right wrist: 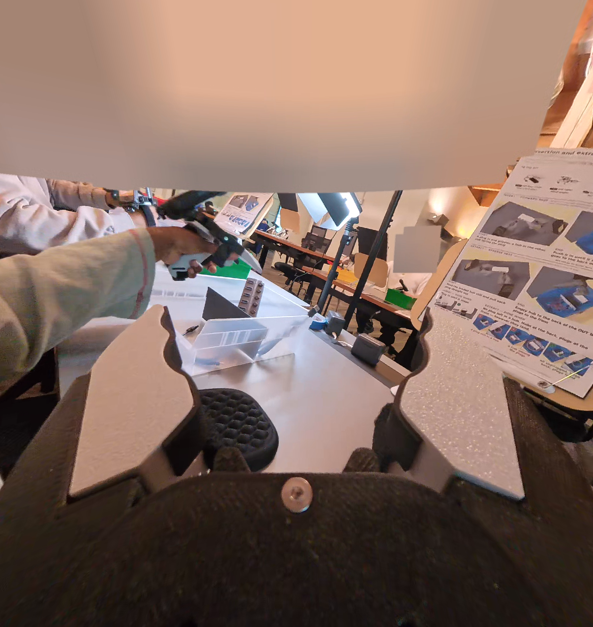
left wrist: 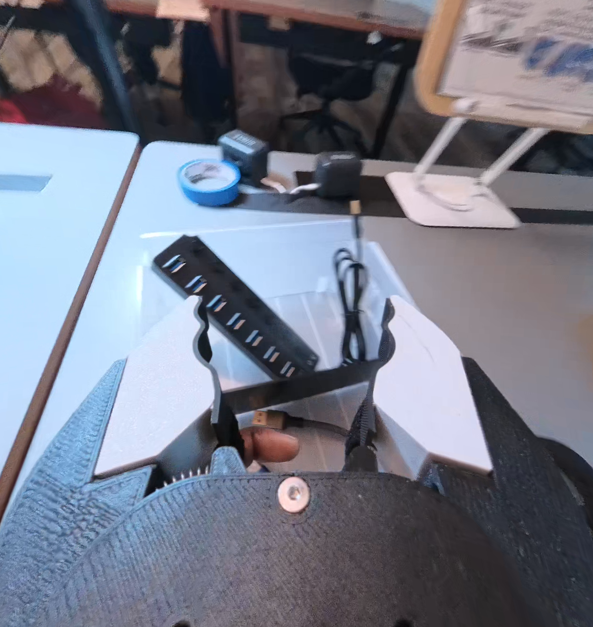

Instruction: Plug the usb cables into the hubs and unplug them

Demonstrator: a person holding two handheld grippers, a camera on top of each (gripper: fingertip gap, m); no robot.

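Observation:
A black USB hub [left wrist: 234, 312] with several blue ports leans slantwise inside a clear plastic box [left wrist: 386, 268]. A tied bundle of black cable [left wrist: 351, 305] stands beside it in the box, and a gold USB plug [left wrist: 268, 419] lies near the box's front. My left gripper [left wrist: 293, 305] is open and empty just above the box, with the hub between its fingers. In the right wrist view the hub [right wrist: 252, 297] stands in the box [right wrist: 247, 336] under the left gripper [right wrist: 241, 258]. My right gripper [right wrist: 295, 314] is open, empty and well back from the box.
A black divider [left wrist: 305, 383] crosses the box. A blue tape roll [left wrist: 209, 182], two dark adapters [left wrist: 337, 173] and a white stand [left wrist: 451, 196] holding an instruction board [right wrist: 532, 271] sit at the table's far side. A person's sleeve [right wrist: 68, 291] reaches in from the left.

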